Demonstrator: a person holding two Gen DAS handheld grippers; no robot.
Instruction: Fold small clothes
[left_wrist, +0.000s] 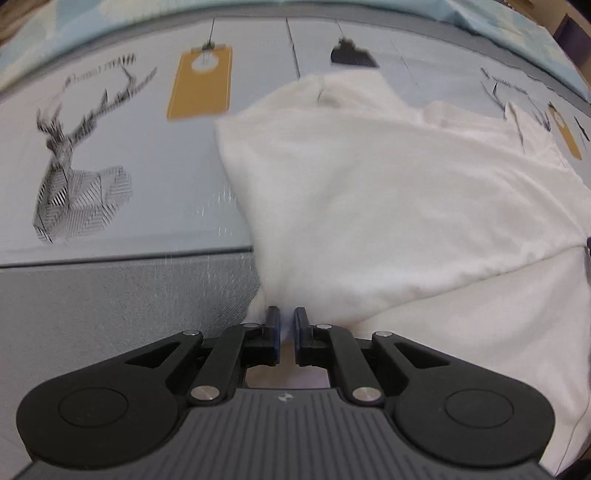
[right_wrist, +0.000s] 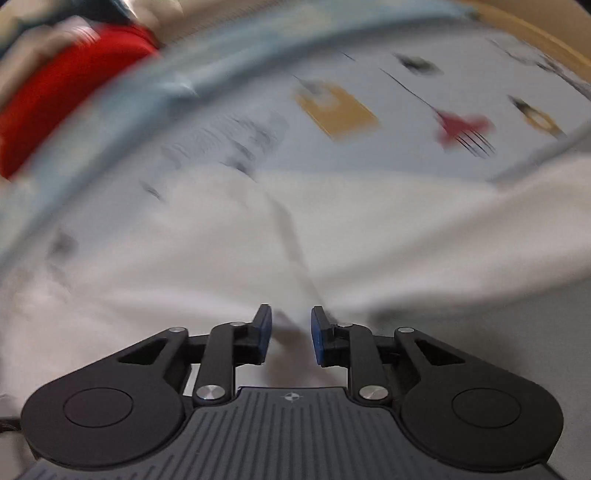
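A white garment (left_wrist: 369, 192) lies spread over a pale printed bedsheet (left_wrist: 147, 184); one corner is drawn up into a peak toward the left gripper (left_wrist: 286, 317). That gripper's blue pads stand close together with a pinch of the white cloth squeezed between them. In the blurred right wrist view the same white garment (right_wrist: 184, 258) fills the lower half, and a dark seam (right_wrist: 291, 240) runs down toward the right gripper (right_wrist: 290, 323). The right gripper's pads stand apart with a ridge of cloth lying in the gap, and neither pad visibly presses on it.
The sheet shows a deer drawing (left_wrist: 74, 166) and ochre tag prints (left_wrist: 199, 85). A grey band (left_wrist: 110, 302) marks the mattress side below the sheet's edge. Something red (right_wrist: 66, 85), blurred, lies beyond the bed's far edge at upper left of the right wrist view.
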